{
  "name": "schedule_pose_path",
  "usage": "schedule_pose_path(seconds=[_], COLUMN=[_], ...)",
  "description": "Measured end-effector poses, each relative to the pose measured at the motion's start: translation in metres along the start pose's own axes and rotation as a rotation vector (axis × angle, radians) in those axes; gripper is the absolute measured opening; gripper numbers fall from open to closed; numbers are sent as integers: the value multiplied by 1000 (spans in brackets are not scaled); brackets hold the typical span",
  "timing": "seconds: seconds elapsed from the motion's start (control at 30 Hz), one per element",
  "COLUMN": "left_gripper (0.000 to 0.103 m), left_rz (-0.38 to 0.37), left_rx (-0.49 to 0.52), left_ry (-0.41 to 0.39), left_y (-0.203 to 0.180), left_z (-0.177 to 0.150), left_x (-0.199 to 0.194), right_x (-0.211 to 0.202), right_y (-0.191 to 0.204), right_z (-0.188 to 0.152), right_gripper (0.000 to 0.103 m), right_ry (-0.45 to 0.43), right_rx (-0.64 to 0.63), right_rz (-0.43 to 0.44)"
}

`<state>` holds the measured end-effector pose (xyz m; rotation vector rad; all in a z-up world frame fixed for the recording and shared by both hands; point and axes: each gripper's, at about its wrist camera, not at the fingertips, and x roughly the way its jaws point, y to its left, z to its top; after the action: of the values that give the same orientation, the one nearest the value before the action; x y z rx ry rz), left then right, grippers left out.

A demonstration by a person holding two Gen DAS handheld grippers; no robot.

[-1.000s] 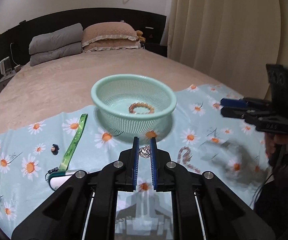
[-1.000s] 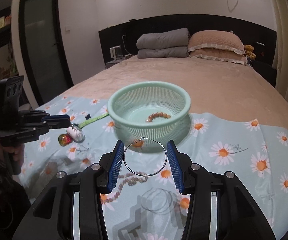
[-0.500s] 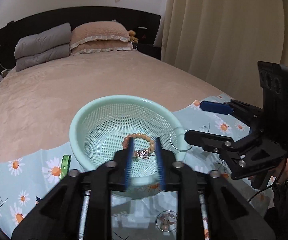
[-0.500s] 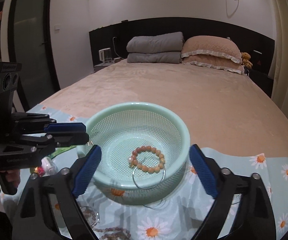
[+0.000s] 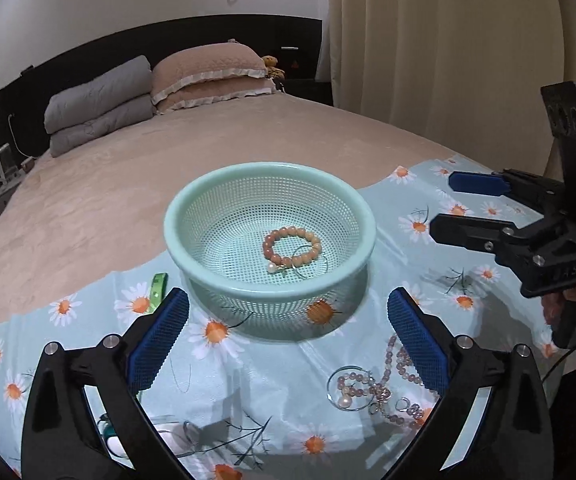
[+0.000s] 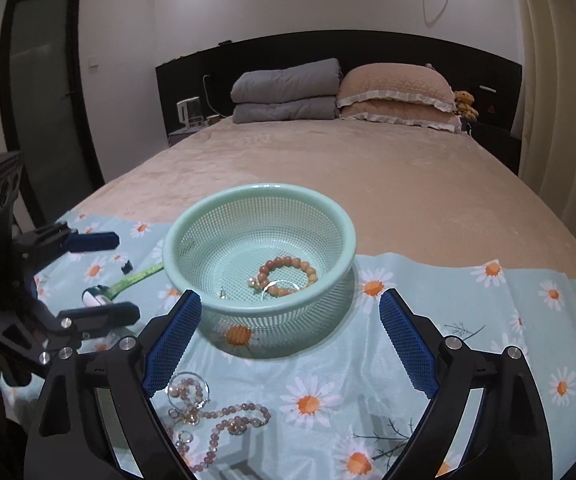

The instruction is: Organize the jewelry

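I see one basket (image 5: 191,216), mint green, and it stands on the daisy cloth (image 5: 428,216) near the cloth's far edge, where the cloth meets the bare blanket (image 5: 207,144). In the basket I count three pieces: one bead bracelet (image 5: 292,246) of orange beads, one thin wire hoop (image 6: 279,289) that lies partly over the bracelet, and one small pearl charm (image 5: 273,267) that touches the bracelet on its near side.

On the cloth, outside the basket, toward the near edge, there is a tangle of jewelry: one long bead necklace (image 6: 223,424) of pale purple beads, one more hoop (image 5: 348,388) with pearls inside it, and some small rings that I cannot count. At the cloth's left side lies one green strap (image 6: 137,276), one small white thing (image 6: 95,295) at its end, and one small dark piece (image 6: 127,267) near it.

I hold two tongs. My left gripper (image 5: 288,340) is released; its jaws have just been opening wide, and nothing is between them, the basket is only seen beyond them. My right gripper (image 6: 290,340) is also released, its jaws have just been opening, and they are empty. Both hover before the basket's near wall, not touching it.

At the head of the bed I count two grey pillows (image 6: 288,90) and two pink pillows (image 6: 398,98).
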<state>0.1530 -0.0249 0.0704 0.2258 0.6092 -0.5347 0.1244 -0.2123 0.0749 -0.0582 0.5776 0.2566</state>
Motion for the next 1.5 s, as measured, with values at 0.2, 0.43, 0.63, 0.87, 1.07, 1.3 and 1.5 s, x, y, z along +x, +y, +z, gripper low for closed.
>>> schedule_pose_path(seconds=[0.2, 0.43, 0.63, 0.87, 1.07, 1.3, 1.5], left_gripper=[97, 77, 71, 71, 66, 49, 33], left_rz=[79, 20, -29, -11, -26, -44, -82], left_rx=[38, 1, -19, 128, 124, 107, 148], left_ry=[46, 110, 166, 149, 172, 219, 263], left_y=[-1, -1, -1, -15, -20, -24, -33], left_z=[-16, -42, -58, -62, -58, -55, -65], left_x=[0, 9, 19, 20, 34, 54, 60], right_x=[-9, -1, 19, 32, 44, 51, 39], right_y=[-2, -20, -18, 11, 17, 20, 9], right_z=[-32, -71, -82, -88, -91, -91, -87], right_gripper=[87, 69, 51, 44, 32, 13, 9], right_ry=[52, 130, 201, 241, 274, 298, 285], right_rx=[7, 31, 21, -83, -61, -43, -21], right_rz=[10, -18, 63, 105, 147, 198, 222])
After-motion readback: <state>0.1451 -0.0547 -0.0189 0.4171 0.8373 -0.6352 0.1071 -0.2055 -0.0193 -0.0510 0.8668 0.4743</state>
